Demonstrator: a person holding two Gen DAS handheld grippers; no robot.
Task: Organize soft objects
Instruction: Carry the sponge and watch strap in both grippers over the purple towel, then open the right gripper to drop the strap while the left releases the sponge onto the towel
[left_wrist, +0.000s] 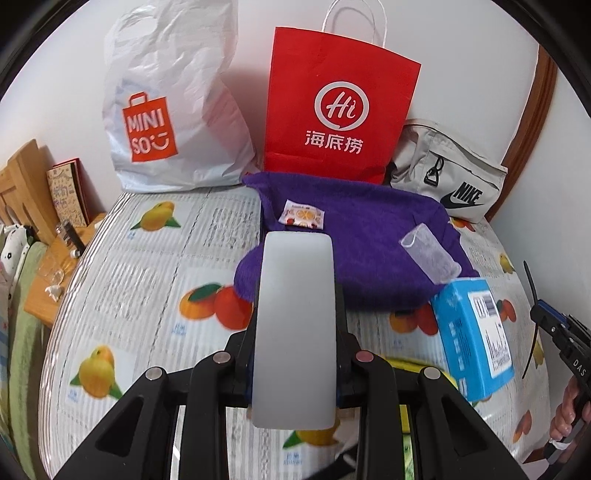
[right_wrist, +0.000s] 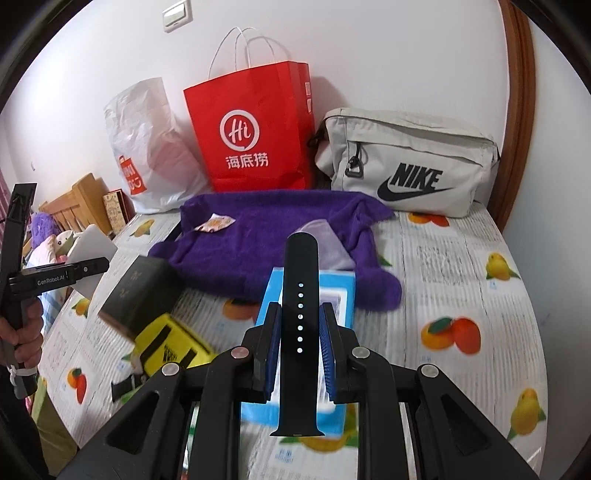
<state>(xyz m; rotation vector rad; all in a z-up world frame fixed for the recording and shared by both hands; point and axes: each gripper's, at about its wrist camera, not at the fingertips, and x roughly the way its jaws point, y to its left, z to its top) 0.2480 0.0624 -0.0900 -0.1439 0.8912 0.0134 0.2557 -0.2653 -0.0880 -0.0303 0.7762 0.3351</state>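
Bedding with a printed fruit pattern (right_wrist: 461, 266) covers the whole work surface and carries every item. Against the far wall stand a white plastic bag (left_wrist: 166, 110) at far left, a red paper bag (left_wrist: 340, 103) in the middle and a grey pouch bag (right_wrist: 406, 158) at far right. A purple towel (right_wrist: 277, 240) lies spread just in front of the red bag, with a small printed sachet (left_wrist: 302, 215) and a pale translucent pouch (left_wrist: 430, 258) resting on it. A blue box (left_wrist: 474, 336) sits at the towel's near edge, and a dark box (right_wrist: 136, 291) and a yellow package (right_wrist: 170, 347) lie to its left. The left gripper (left_wrist: 295, 332) is clamped on a white silicone slab (left_wrist: 295, 325), which stands upright between the jaws above the bedding. The right gripper (right_wrist: 300, 325) is clamped on a black watch strap (right_wrist: 301, 325), pinched near its middle with both ends free, above the blue box. A person's hand (right_wrist: 22, 332) shows on the left handle in the right view. Judgement: both soft items are in transit toward a holding place, probably one of the far bags, though which cannot be told. Recommended practice: keep both grips firm, carry the items clear of the towel and boxes, bring each fully over the chosen bag's mouth before release, and place one at a time so the grippers do not collide.
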